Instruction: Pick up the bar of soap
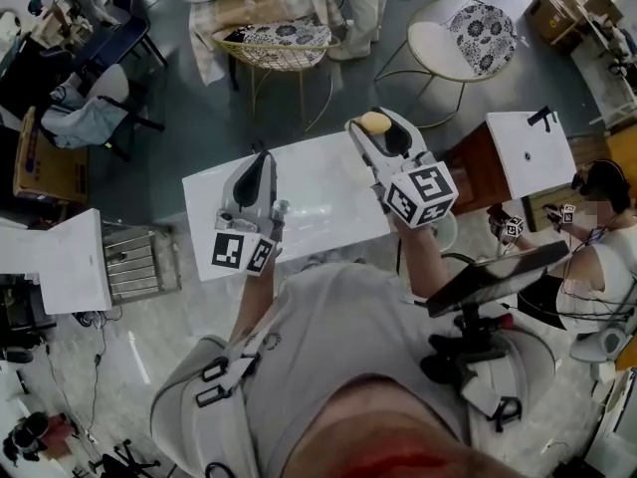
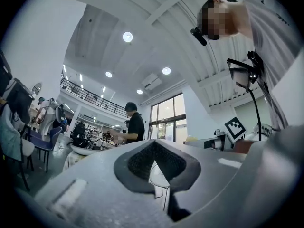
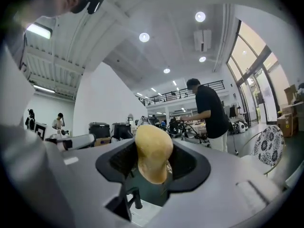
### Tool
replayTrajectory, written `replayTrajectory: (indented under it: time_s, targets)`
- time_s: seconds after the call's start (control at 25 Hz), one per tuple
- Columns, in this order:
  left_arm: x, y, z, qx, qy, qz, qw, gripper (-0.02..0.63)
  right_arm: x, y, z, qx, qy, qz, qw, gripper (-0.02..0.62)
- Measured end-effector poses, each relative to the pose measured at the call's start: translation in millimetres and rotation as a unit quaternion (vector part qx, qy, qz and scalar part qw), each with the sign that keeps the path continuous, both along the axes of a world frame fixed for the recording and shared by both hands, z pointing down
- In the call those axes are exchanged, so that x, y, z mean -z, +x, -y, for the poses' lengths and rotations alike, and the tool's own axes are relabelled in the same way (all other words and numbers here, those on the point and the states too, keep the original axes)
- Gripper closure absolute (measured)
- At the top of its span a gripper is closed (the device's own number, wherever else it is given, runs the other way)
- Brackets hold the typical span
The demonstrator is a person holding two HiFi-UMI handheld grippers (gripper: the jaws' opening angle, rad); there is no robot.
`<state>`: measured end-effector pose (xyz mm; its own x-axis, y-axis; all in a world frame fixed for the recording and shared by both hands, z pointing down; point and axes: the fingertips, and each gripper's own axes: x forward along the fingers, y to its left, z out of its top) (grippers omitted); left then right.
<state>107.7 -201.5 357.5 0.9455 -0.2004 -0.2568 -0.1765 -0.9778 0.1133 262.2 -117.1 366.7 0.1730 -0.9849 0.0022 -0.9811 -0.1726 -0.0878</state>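
You have the bar of soap (image 3: 153,152) clamped between the pads of your right claw (image 1: 383,132), and it looks lifted off the white table (image 1: 318,192), so the step in hand is simply to carry it clear without losing it. Hold the squeeze even. The bar is rounded and probably slick, so pinching harder could shoot it out rather than secure it, and easing off could let it slide down through the pads. Move the wrist smoothly and avoid tipping the claw tip downward. In the right gripper view the soap stands roughly upright in the hollow of the pads: its upper end pokes above the jaw line and its lower end hangs in the gap, so only its middle is gripped. In the head view it sits at the far tip of that claw, over the far right edge of the table. Your left claw (image 1: 261,167) has its jaws together with nothing between them; it is over the near left part of the table, well apart from the soap.
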Motion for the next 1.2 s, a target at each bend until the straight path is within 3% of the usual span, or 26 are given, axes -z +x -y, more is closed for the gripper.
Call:
replayTrajectory:
  time_s: [0.24,0.96,1.2]
  targets:
    - [16,5,-5,-0.01,0.018,-0.008,0.9997,0.607,16,-16,-8,0.011,0.01,-0.011,1.0,0.391]
    - [1,-16,-5,-0.006,0.008,0.013,0.9999,0.607,14,-30,3,0.026,0.001,-0.013,1.0,0.393]
    - [-2,-33,2,0.025,0.0,0.011,0.9996,0.607,-4,-42,26,0.063,-0.025,-0.008,0.998,0.393]
